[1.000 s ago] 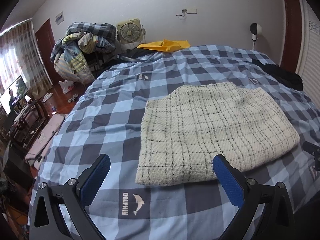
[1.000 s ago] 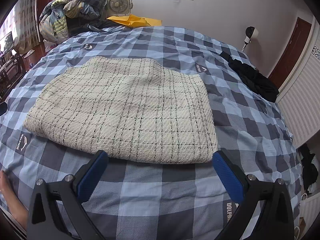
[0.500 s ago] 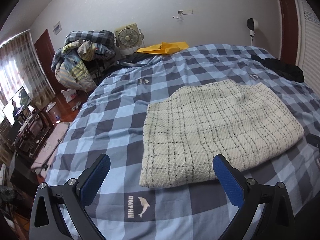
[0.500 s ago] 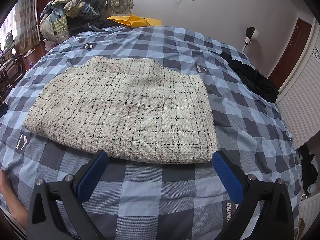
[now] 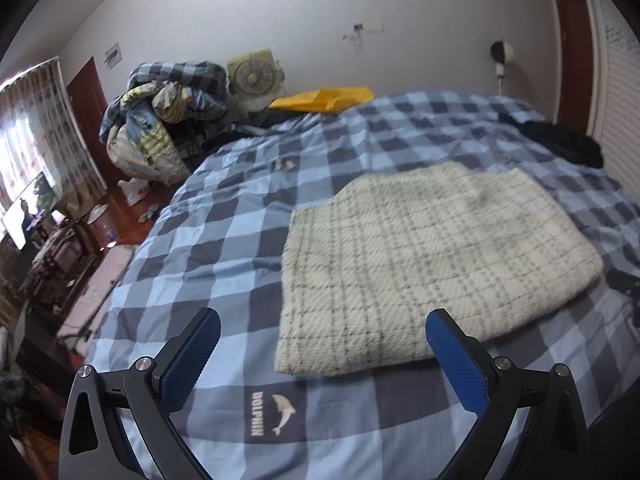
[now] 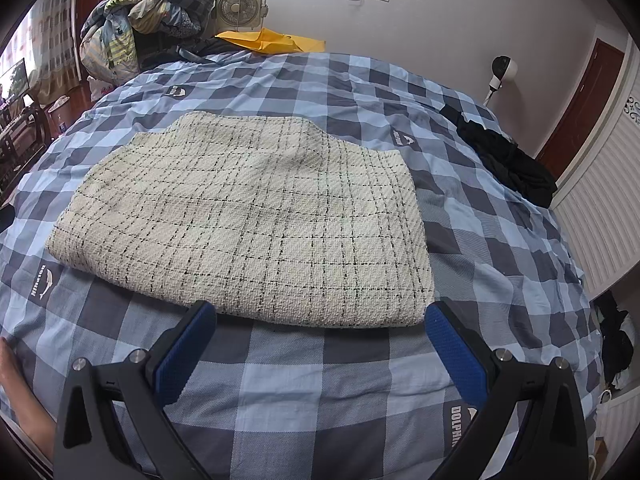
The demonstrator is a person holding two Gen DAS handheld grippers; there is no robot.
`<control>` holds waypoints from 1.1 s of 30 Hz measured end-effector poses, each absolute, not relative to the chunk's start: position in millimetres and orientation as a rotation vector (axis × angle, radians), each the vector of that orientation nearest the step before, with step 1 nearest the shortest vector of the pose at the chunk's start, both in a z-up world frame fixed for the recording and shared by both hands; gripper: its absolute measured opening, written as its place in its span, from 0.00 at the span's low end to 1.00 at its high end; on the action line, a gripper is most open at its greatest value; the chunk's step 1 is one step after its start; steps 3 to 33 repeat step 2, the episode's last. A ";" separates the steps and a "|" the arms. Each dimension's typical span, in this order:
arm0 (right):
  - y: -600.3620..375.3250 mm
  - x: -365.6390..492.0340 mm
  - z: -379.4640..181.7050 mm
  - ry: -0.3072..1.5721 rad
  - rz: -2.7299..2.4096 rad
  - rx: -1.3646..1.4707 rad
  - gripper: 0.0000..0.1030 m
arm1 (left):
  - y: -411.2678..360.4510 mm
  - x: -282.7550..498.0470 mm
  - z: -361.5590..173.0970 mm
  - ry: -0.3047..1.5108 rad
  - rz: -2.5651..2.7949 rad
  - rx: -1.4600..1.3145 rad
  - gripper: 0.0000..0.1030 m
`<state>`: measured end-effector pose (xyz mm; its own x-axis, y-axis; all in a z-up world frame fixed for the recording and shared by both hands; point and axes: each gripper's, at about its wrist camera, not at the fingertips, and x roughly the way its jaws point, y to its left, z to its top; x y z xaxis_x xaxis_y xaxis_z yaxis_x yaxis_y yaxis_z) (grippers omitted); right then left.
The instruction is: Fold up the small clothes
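Note:
A cream garment with a thin black check (image 5: 420,264) lies folded flat on the blue-and-grey checked bed cover (image 5: 224,248). In the right wrist view the garment (image 6: 256,224) fills the middle, its near edge just beyond the fingertips. My left gripper (image 5: 320,332) is open and empty, hovering near the garment's near-left corner. My right gripper (image 6: 320,324) is open and empty, at the garment's near-right edge. The blue pads (image 6: 452,348) touch nothing.
A black garment (image 6: 508,160) lies at the bed's far right. A yellow bag (image 6: 276,40), a fan (image 6: 240,6) and a heap of bedding (image 5: 160,120) stand behind the bed. A white slatted wall (image 6: 600,224) runs along the right. A bare forearm (image 6: 20,404) shows at lower left.
The left gripper has drawn back and lifted, so the garment looks further off and blurred. The right gripper has barely moved. Both stay open.

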<state>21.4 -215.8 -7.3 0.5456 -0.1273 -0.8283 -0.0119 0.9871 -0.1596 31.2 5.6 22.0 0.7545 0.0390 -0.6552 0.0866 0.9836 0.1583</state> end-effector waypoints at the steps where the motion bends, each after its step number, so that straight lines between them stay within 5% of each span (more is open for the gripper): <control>1: -215.8 21.4 -7.3 0.993 -0.069 -0.153 0.99 | 4.4 30.5 23.2 0.706 -0.027 0.185 1.00; 33: -215.6 21.3 -7.3 0.993 -0.069 -0.153 0.99 | 3.3 30.1 23.1 0.705 -0.027 0.189 1.00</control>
